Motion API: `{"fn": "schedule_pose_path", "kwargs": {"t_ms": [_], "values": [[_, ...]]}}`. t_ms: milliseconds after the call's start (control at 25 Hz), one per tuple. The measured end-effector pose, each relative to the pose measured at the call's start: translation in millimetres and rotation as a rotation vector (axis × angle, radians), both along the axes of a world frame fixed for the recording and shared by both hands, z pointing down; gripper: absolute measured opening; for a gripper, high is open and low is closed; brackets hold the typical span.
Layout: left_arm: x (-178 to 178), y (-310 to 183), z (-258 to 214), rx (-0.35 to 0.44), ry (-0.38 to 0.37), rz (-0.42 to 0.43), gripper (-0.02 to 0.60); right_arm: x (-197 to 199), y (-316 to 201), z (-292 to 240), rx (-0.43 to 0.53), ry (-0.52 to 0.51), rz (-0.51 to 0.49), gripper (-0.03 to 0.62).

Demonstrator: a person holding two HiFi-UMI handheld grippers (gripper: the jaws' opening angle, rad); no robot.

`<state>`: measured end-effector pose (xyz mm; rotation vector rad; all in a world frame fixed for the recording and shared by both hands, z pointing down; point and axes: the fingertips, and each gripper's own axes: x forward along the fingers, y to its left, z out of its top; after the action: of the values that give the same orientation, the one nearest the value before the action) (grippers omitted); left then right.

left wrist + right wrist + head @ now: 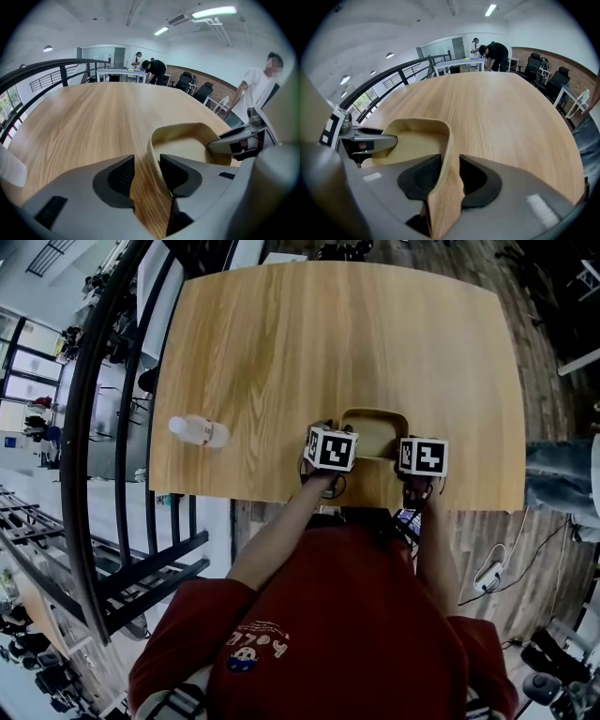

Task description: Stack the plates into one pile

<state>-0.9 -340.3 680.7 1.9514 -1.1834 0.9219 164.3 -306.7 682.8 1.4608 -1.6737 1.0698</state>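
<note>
From the head view we see the plate (pixel 375 430) near the table's (pixel 328 334) near edge, with a gripper at each side of it, but the marker cubes hide the jaws there. A bottle (pixel 199 430) lies on its side near the table's left edge, well apart from the plate.

The gripper views give us what the head view cannot. The left gripper (pixel 146 164) straddles the plate's left rim. The rim stands close against the inner pad, while bare wood shows between it and the outer pad, so we read the jaws as released. The right gripper (pixel 450 161) straddles the opposite rim, which sits near its inner pad with a gap at the outer one. It too is loose, not clenched. Each gripper view shows the other gripper across the plate.

We cannot tell whether one plate or several lie there. Only the gripper views show people (pixel 490 49) at a far desk.
</note>
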Motion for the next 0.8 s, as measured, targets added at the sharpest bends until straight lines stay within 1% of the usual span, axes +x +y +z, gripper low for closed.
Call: {"fn": "schedule_pose_path", "kwargs": {"t_ms": [40,120,240,400,480,600,800], "values": [[0.7,0.4,-0.7,0.003,-0.002,0.006,0.173,0.5,-0.3,-1.3,0.013,-0.008,-0.006,0.148],[0.3,0.8,-2.4,0.009,-0.003,0.017,0.173,0.5,-2.3,-4.8,0.043,-0.041,-0.008,0.169],[-3.1,-0.4,-5.7,0.026,0.000,0.015,0.173,0.8,-8.7,-15.6,0.094,-0.090,0.011,0.169],[-8.3,-3.6,-24.4,0.093,0.023,-0.011,0.175,1.8,-15.1,-44.2,0.186,-0.091,0.024,0.169],[-13.9,-6.6,-40.2,0.140,0.039,-0.027,0.175,-1.6,-17.9,-64.3,0.253,-0.096,0.025,0.169],[-25.0,-11.7,-72.3,0.230,0.055,-0.047,0.175,-6.5,-20.8,-103.0,0.371,-0.098,0.029,0.169],[-33.7,-26.5,-144.7,0.420,0.075,-0.066,0.175,3.1,-30.0,-181.4,0.587,-0.094,0.047,0.167]]}}
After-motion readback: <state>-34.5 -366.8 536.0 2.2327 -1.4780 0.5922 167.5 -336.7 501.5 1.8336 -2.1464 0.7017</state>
